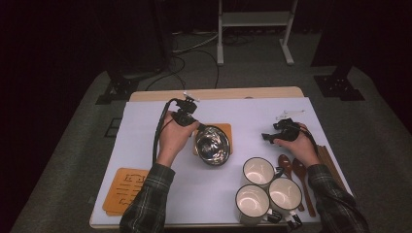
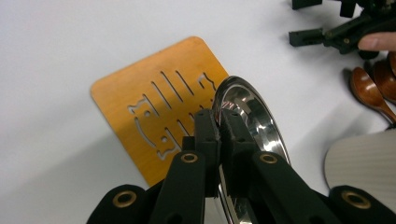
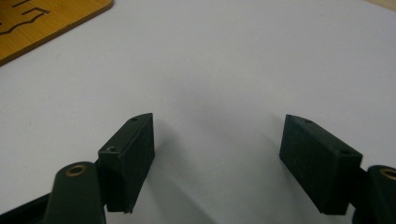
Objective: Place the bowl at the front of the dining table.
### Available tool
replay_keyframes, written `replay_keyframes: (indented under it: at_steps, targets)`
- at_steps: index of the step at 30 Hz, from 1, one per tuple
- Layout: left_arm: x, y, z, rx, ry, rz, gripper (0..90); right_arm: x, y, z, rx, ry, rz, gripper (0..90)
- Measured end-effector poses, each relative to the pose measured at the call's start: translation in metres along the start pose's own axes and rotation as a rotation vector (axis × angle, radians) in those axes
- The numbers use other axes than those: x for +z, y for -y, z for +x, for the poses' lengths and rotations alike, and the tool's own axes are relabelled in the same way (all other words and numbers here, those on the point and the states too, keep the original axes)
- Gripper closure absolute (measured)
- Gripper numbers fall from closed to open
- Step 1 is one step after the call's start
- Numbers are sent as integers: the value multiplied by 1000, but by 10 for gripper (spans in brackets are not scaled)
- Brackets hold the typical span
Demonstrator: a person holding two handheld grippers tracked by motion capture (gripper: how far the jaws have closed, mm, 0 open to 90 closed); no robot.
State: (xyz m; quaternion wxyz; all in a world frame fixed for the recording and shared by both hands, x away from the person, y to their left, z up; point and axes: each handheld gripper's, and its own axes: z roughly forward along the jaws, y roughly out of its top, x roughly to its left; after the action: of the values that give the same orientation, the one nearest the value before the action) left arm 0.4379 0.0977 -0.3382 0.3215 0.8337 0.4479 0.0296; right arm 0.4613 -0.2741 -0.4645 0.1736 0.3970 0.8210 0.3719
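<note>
You have the shiny steel bowl [image 1: 212, 144] pinched in your left gripper [image 2: 218, 122] above the orange wooden coaster [image 2: 140, 100], not yet set down, while your right gripper [image 3: 217, 140] gapes empty.

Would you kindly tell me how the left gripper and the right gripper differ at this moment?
The left gripper is shut, its jaws pinching the rim of the steel bowl; the right gripper stands open with nothing between its jaws. The left gripper holds its bowl above the wooden coaster, while the right gripper sits over the bare white tablecloth. Both are black two-jaw tools, each in one of the person's hands.
</note>
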Motion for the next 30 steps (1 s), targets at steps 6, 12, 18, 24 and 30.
replay_keyframes:
  at_steps: [6,12,18,24,30]
  targets:
    - [4,-9,5,-8,-10,0,861,0,0,0,0,0,-1,248]
    - [8,-16,9,-13,-20,2,863,0,0,0,0,0,-2,248]
    - [14,-23,14,-25,-21,0,864,0,0,0,0,0,0,248]
    - [19,-31,20,-41,-20,-3,866,0,0,0,1,-1,-1,248]
    - [21,-36,23,-58,-4,-20,870,0,0,0,1,-1,-3,248]
